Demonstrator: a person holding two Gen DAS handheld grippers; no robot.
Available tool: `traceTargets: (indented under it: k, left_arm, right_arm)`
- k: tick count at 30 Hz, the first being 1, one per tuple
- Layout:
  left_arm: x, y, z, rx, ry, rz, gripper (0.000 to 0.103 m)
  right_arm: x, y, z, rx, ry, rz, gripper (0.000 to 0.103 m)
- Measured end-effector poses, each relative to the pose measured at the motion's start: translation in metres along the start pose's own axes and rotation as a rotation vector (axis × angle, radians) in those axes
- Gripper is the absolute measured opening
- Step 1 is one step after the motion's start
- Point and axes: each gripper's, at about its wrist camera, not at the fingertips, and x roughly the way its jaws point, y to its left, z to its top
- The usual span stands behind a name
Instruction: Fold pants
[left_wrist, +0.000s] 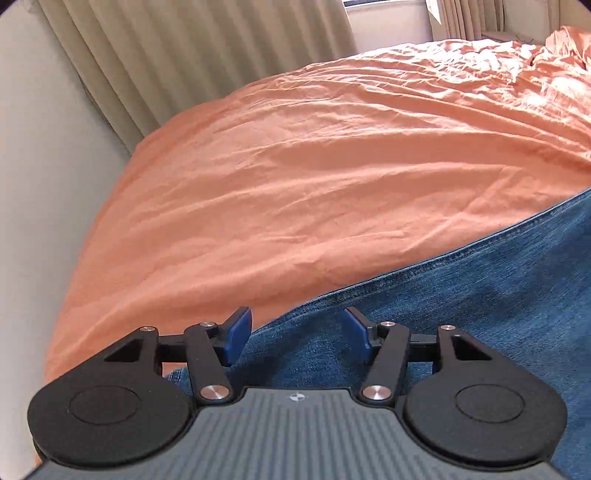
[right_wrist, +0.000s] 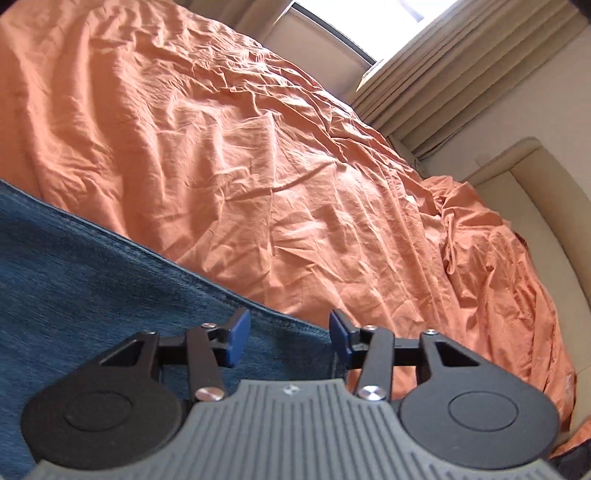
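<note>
While both tongs sit apart over the denim, you look to be at the start of a fold, lining up on one long edge of the pants (left_wrist: 461, 314), which lie flat on the orange bed sheet (left_wrist: 295, 166). Your left tongs (left_wrist: 298, 334) straddle that edge with nothing between the blue pads (left_wrist: 236, 339). Your right tongs (right_wrist: 289, 338) do the same at the hem seam. Next, I judge, you must lower and close on the edge. Most of the pants are cut off, so waist and leg ends cannot be told.
</note>
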Motion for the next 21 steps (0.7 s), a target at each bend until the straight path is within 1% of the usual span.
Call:
traceTargets:
  k: [2, 3, 5, 7, 8, 11, 13, 15, 17, 19, 21]
  left_arm:
    - [-0.018, 0.013, -0.004, -0.060, -0.012, -0.028, 0.067]
    - [-0.026, 0.021, -0.008, -0.092, -0.015, -0.043, 0.067]
    - [-0.042, 0.037, -0.019, -0.166, -0.011, -0.066, 0.067]
    - [-0.056, 0.055, -0.035, -0.239, -0.019, -0.077, 0.067]
    - [-0.061, 0.064, -0.044, -0.279, -0.019, -0.076, 0.067]
    - [-0.077, 0.094, -0.078, -0.423, -0.016, -0.081, 0.067]
    - [-0.086, 0.114, -0.106, -0.542, -0.028, -0.080, 0.066]
    - [-0.097, 0.129, -0.134, -0.660, -0.060, -0.088, 0.067]
    - [-0.101, 0.141, -0.161, -0.765, -0.078, -0.089, 0.067]
    - [-0.100, 0.150, -0.186, -0.871, -0.089, -0.083, 0.067]
    - [-0.091, 0.159, -0.213, -1.012, -0.101, -0.121, 0.067]
  right_arm:
    - [-0.024, 0.006, -0.006, 0.084, -0.010, 0.079, 0.044]
    - [-0.038, 0.012, -0.010, 0.136, -0.010, 0.136, 0.046]
    - [-0.064, 0.025, -0.020, 0.230, -0.021, 0.262, 0.046]
    - [-0.093, 0.046, -0.032, 0.314, -0.048, 0.384, 0.046]
    - [-0.105, 0.058, -0.039, 0.347, -0.056, 0.427, 0.046]
    - [-0.139, 0.102, -0.060, 0.409, -0.082, 0.512, 0.047]
    - [-0.153, 0.129, -0.074, 0.454, -0.088, 0.563, 0.047]
    - [-0.159, 0.150, -0.087, 0.543, -0.077, 0.640, 0.047]
    - [-0.158, 0.163, -0.098, 0.632, -0.081, 0.696, 0.047]
    - [-0.154, 0.171, -0.107, 0.692, -0.078, 0.721, 0.048]
    - [-0.152, 0.175, -0.108, 0.688, -0.076, 0.726, 0.050]
